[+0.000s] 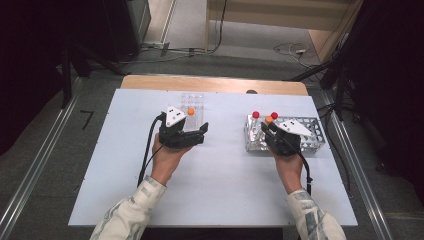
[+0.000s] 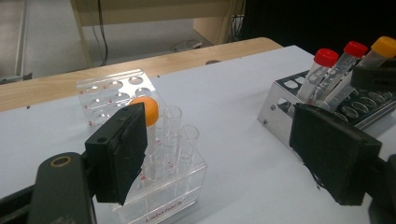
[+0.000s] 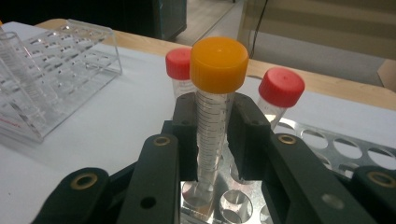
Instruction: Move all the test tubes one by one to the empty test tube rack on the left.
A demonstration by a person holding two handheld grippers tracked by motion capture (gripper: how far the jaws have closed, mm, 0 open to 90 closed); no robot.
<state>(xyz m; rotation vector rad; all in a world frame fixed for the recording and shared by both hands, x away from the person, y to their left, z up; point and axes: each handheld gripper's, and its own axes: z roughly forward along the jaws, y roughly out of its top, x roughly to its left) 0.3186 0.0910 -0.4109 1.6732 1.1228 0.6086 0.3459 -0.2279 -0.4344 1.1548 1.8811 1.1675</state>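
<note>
Pinching the orange-capped tube just below its cap, the right gripper holds it upright in the metal rack; light, rigid, slick plastic; left gripper spread

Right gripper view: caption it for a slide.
Right gripper shut on orange-capped tube above metal rack.

Metal rack's far end cut off
</note>
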